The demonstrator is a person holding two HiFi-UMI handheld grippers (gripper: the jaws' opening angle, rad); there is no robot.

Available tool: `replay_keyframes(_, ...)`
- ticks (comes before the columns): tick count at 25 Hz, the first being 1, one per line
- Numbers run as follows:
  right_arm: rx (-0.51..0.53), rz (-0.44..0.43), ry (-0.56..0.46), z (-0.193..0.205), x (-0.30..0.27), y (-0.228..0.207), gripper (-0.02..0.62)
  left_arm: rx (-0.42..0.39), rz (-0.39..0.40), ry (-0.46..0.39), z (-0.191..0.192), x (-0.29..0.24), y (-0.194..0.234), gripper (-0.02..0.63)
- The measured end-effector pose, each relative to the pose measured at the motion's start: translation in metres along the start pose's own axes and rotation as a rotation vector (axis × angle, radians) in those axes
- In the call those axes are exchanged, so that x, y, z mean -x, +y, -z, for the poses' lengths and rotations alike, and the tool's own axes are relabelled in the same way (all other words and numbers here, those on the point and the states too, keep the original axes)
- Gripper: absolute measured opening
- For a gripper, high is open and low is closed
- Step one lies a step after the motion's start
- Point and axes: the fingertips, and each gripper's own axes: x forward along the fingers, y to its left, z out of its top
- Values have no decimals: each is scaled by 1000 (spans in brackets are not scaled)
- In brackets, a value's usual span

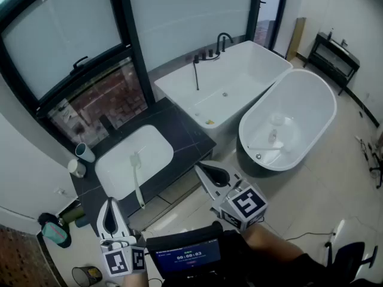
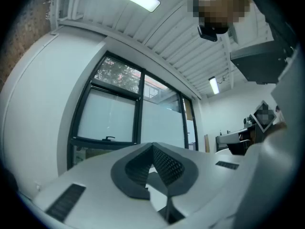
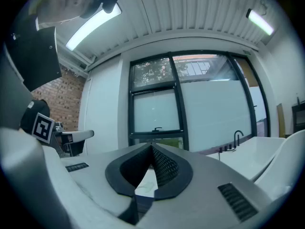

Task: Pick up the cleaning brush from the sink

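Observation:
The white cleaning brush (image 1: 137,175) lies in the white sink (image 1: 114,172), its long handle reaching over the sink's front rim. My left gripper (image 1: 110,205) hovers near the sink's front corner, shut with nothing between its jaws. My right gripper (image 1: 201,168) is held right of the sink, above the floor, also shut and empty. In the left gripper view the left gripper (image 2: 152,148) points level at the windows, its tips touching. The right gripper (image 3: 152,148) in its own view does the same; no brush shows in either.
The sink sits in a dark counter (image 1: 179,130) under a black-framed window (image 1: 78,64). Two cups (image 1: 84,152) stand at the counter's left end. A rectangular bathtub (image 1: 224,85) with a black tap and an oval tub (image 1: 290,121) stand to the right.

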Motion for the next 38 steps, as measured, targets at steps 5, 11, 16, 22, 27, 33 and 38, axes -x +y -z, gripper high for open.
replay_keyframes(5,16,142,-22,1,56,-78,0,-3,103,2,-2,-35,-69,0)
replay_keyframes(11,-13,304,-43,-17,165,-193,0,-6,267,10,-10,-91,-215,0)
replay_keyframes(16,-25,411,-50,-21,256,-300,0,-14,427,16,-4,-144,-358,0)
replay_keyframes(22,-29,605,-93,-23,344,-411,0,-32,610,-26,7,-200,-496,0)
replay_keyframes(27,-44,738,-80,-25,386,-504,0,-16,716,-22,21,-264,-588,0)
replay_keyframes(33,-32,817,-61,-27,388,-612,0,16,860,-18,48,-358,-671,0)
replay_keyframes(38,-6,798,-10,-32,368,-700,0,-16,886,-7,66,-443,-716,0)
